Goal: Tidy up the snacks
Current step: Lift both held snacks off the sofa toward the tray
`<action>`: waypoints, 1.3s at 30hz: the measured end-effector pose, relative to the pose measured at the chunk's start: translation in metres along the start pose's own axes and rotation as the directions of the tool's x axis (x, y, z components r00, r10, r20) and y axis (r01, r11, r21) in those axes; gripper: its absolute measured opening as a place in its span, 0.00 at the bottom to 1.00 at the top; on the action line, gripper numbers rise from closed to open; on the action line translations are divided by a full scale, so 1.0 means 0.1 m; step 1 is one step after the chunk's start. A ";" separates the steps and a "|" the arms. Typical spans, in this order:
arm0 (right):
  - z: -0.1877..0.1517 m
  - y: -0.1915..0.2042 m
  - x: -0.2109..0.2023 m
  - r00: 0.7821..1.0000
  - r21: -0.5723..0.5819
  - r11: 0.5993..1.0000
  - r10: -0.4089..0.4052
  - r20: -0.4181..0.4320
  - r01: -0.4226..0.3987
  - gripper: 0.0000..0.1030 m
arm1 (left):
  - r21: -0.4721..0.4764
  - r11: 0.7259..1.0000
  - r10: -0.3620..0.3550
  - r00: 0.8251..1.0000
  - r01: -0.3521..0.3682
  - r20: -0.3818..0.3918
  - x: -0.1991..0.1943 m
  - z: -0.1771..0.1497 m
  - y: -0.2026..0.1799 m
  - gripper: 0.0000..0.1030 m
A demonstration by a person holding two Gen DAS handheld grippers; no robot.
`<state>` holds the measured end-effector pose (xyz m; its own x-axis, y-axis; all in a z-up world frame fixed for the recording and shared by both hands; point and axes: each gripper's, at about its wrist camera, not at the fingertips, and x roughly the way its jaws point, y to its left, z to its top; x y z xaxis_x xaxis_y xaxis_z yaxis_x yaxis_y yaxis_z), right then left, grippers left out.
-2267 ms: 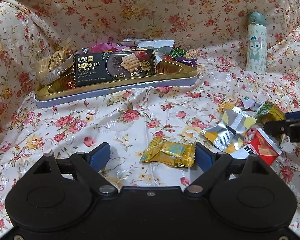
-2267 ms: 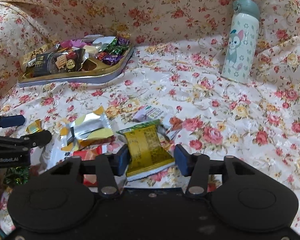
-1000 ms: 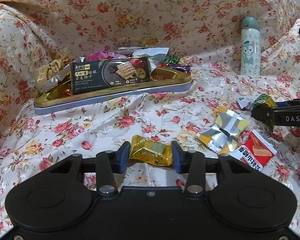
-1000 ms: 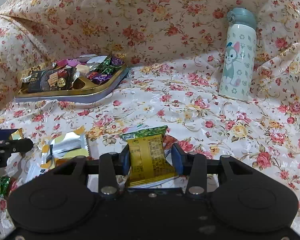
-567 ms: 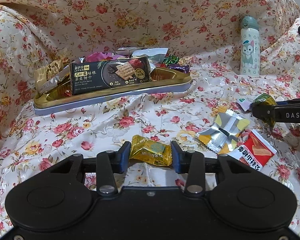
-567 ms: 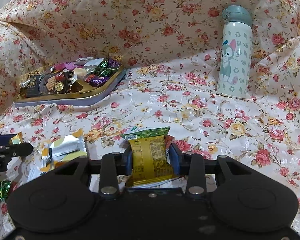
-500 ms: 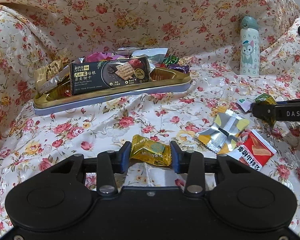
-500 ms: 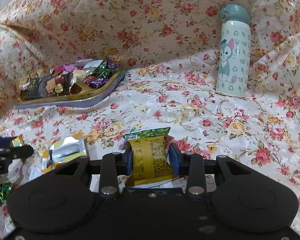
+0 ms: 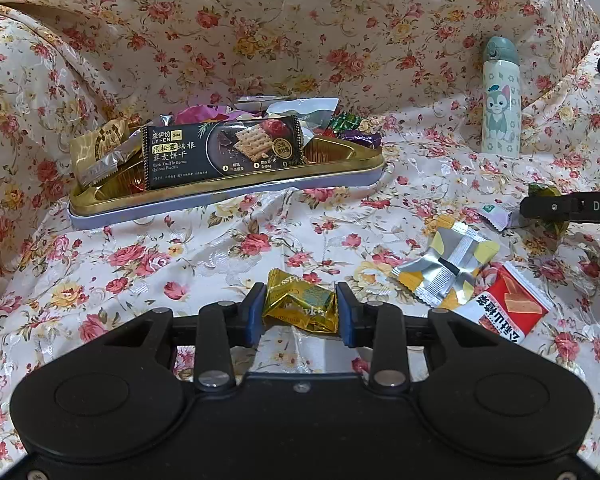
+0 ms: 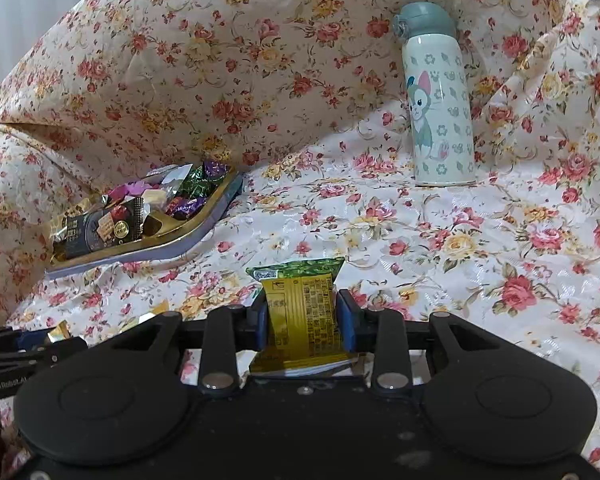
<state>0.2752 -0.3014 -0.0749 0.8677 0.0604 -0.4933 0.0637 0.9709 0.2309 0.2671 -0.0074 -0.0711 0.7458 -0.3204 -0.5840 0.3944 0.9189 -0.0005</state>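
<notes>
My left gripper (image 9: pixel 300 313) hangs low over the flowered cloth. Its jaws are closing, and both blue pads press on a gold foil candy (image 9: pixel 298 303). My right gripper (image 10: pixel 303 318) is shut on a yellow and green snack packet (image 10: pixel 300 300), which stands upright between its pads, a little above the cloth. A gold tray (image 9: pixel 220 197) at the back left holds a black biscuit pack (image 9: pixel 220 152) and several wrapped sweets. The same tray (image 10: pixel 172 246) lies left of centre in the right wrist view.
A silver and yellow packet (image 9: pixel 448 264), a red packet (image 9: pixel 504 308) and a small white packet (image 9: pixel 496 214) lie loose at the right. A cat-print bottle (image 10: pixel 438 104) stands upright at the back right. The cloth rises steeply behind the tray.
Both pairs of jaws closed in on their snacks. The right gripper rolled and rose a little with its packet. The left gripper stayed in place.
</notes>
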 end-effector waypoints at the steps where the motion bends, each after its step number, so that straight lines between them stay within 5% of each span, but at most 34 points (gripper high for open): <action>1: 0.00 0.01 -0.02 1.000 -0.013 1.000 -0.002 -0.001 0.002 0.35 | 0.000 1.000 0.000 1.000 0.000 0.000 0.00 0.00 0.00 0.43; 17: 0.27 0.05 -0.49 0.998 0.004 1.000 -0.025 -0.050 0.026 0.35 | -0.010 0.999 0.041 0.998 -0.042 -0.052 -0.05 0.11 -0.02 0.40; 32: 0.29 0.32 -1.03 0.997 -0.004 1.000 -0.009 -0.075 0.008 0.35 | -0.104 0.990 0.077 0.986 -0.093 -0.145 -0.70 0.34 0.01 0.40; 39: 0.20 0.48 -1.40 0.995 -0.005 1.000 0.020 -0.096 -0.021 0.35 | -0.151 0.980 0.083 0.953 -0.132 -0.291 -1.01 0.25 -0.06 0.40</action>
<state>0.1668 -0.2675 0.0219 0.8174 0.1021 -0.5670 0.0429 0.9706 0.2367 0.2031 0.0132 0.0081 0.5877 -0.1619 -0.7927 0.2073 0.9772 -0.0459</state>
